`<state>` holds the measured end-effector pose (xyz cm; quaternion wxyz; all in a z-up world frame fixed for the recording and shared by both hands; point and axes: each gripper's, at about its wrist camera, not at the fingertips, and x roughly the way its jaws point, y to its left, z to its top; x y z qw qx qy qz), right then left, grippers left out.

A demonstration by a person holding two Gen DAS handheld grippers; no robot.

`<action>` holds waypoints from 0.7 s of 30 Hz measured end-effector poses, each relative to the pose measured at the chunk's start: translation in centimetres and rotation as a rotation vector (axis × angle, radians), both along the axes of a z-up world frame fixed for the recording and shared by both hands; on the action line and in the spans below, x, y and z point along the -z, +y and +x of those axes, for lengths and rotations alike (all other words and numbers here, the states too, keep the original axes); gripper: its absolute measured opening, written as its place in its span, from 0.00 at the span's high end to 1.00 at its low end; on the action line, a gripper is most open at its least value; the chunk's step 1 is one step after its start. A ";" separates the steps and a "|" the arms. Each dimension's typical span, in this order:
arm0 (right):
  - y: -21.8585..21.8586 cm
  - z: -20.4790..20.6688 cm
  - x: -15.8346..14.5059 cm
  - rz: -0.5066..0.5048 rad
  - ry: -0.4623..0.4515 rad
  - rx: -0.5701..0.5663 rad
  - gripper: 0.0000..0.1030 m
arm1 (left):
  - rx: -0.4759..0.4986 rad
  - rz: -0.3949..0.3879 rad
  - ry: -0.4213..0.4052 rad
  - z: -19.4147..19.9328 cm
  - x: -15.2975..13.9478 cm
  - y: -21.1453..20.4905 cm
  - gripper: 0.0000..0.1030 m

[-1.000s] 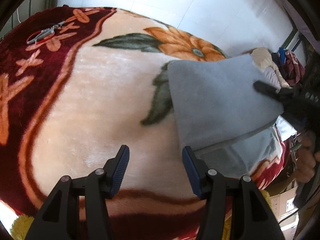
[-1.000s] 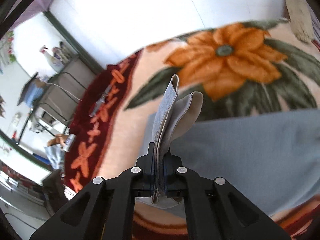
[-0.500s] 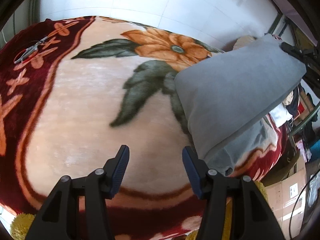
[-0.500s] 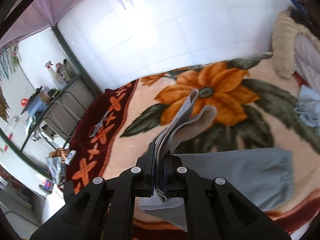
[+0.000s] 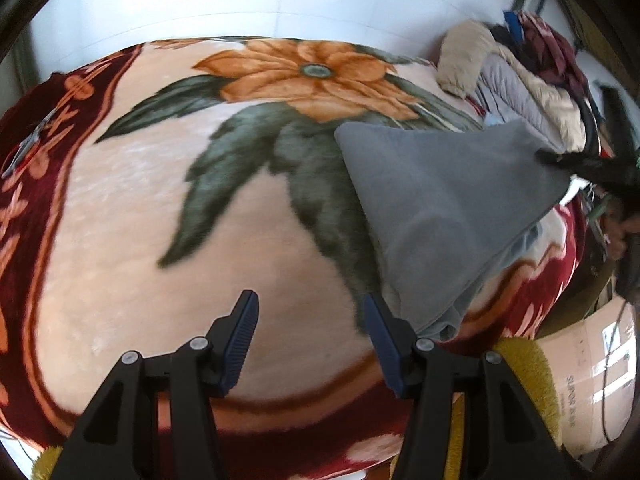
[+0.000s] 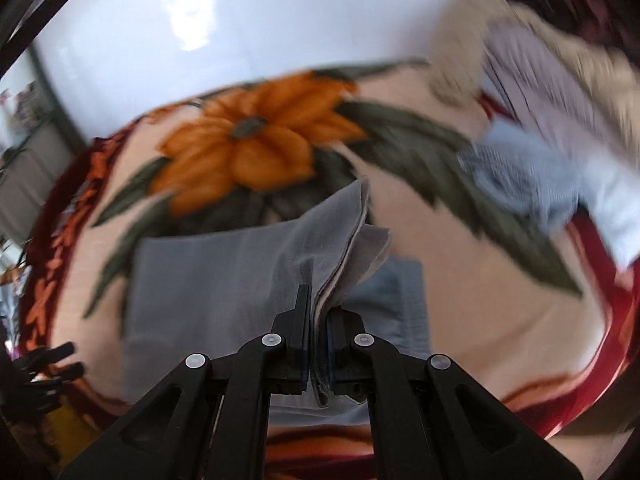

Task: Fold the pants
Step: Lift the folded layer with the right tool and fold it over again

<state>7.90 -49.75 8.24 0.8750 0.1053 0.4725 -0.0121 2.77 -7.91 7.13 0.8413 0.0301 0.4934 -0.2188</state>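
Grey pants lie partly folded on a flowered blanket, their upper layer lifted at the right. My right gripper is shut on a bunched edge of the pants, holding that layer up over the rest; it shows in the left wrist view as a black tip at the cloth's right corner. My left gripper hangs open over bare blanket just left of the pants' near corner, with nothing between its fingers.
A heap of clothes and a pillow sits at the bed's far right. A light blue garment lies beside it. A cardboard box stands off the bed at right. White tiled wall behind. Scissors-like tool rests at the blanket's left border.
The right gripper carried the pants' lifted edge rightward and lower, over the lower layer. The left gripper slid sideways over the blanket and rolled; its jaws stayed apart.
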 end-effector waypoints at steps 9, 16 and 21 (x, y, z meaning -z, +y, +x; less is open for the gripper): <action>-2.7 0.3 6.0 0.047 0.053 0.064 0.93 | 0.038 -0.020 0.027 2.3 0.6 -4.4 0.44; -3.2 -1.8 3.4 0.069 0.002 0.106 0.53 | 0.024 -0.089 0.097 4.7 2.0 -7.0 0.44; -4.2 -3.2 3.6 0.050 0.002 0.136 0.28 | 0.005 -0.040 0.140 5.9 3.9 -8.1 0.33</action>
